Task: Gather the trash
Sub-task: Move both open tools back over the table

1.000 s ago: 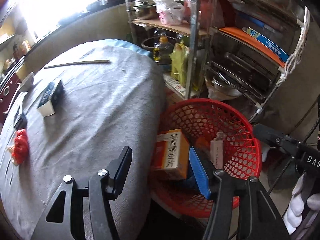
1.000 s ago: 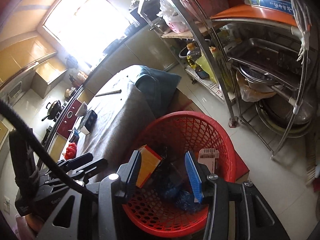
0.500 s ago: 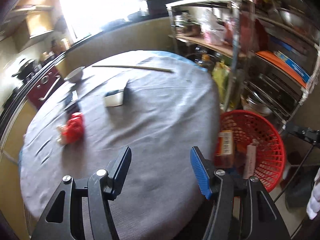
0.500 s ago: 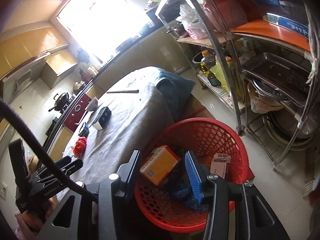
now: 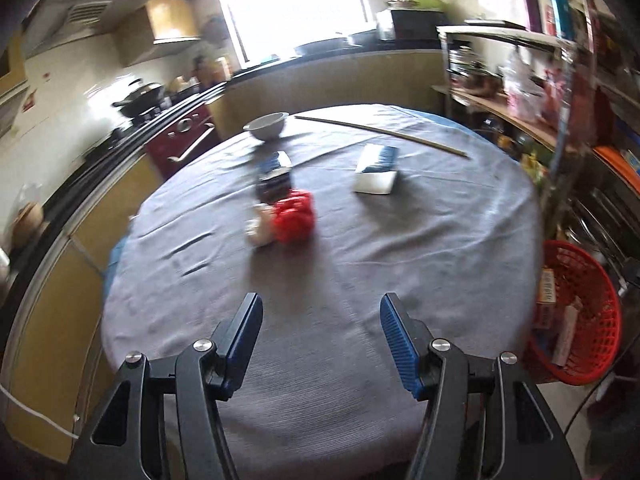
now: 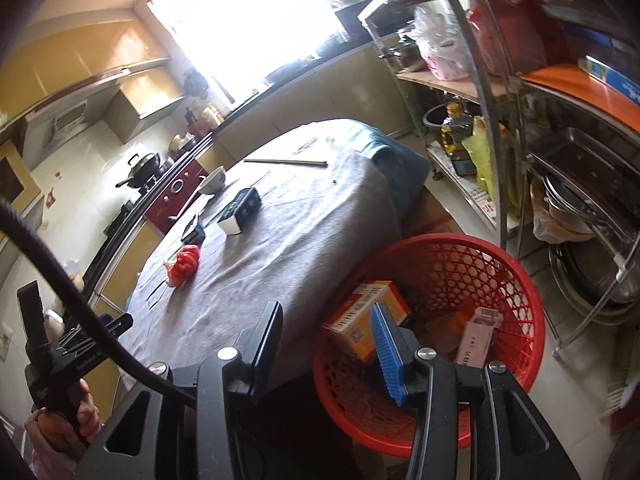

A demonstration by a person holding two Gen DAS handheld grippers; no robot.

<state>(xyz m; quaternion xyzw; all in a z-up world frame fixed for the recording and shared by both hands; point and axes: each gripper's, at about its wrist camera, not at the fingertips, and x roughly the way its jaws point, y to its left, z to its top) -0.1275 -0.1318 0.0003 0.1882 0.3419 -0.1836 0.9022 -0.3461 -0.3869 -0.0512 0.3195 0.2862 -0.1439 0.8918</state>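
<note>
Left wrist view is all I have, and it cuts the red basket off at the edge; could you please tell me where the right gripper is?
Observer: The right gripper hangs open and empty over the gap between the table edge and the red basket.
Operator: Thank you. Could you tell me more about the pale carton in there?
Observer: The slim white carton leans on the basket's wall, with a barcode at its upper end, apart from the orange-and-white box.

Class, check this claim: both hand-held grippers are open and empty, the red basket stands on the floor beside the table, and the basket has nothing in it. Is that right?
One detail is wrong: the red basket is not empty. The right wrist view shows an orange box and a white carton inside it. The rest holds: left hand-held gripper and right hand-held gripper are open and empty, beside the table.
</note>
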